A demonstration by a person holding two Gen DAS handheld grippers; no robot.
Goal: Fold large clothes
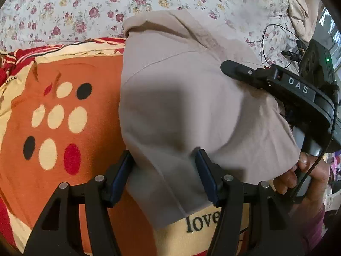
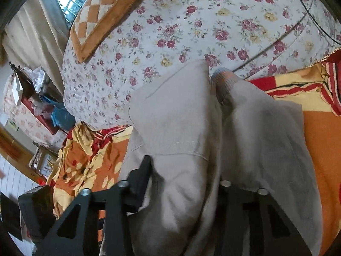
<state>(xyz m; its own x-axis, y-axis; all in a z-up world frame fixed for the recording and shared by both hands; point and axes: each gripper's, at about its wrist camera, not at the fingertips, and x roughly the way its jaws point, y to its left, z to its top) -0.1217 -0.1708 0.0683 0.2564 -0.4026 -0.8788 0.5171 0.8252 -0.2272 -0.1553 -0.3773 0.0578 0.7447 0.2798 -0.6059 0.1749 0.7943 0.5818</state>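
One beige garment (image 1: 191,106), folded over on itself. One orange blanket (image 1: 74,111) with round dots under it; on the part seen from the left wrist, seven cream dots, two black, one red. One floral bedsheet (image 2: 181,32). One checked orange cushion (image 2: 100,15) near the window. Two grippers: left gripper (image 1: 165,175) and right gripper (image 2: 183,183). One hand (image 1: 307,177) visible, on the right gripper's handle. One thin black cable (image 1: 275,42) looped on the sheet.
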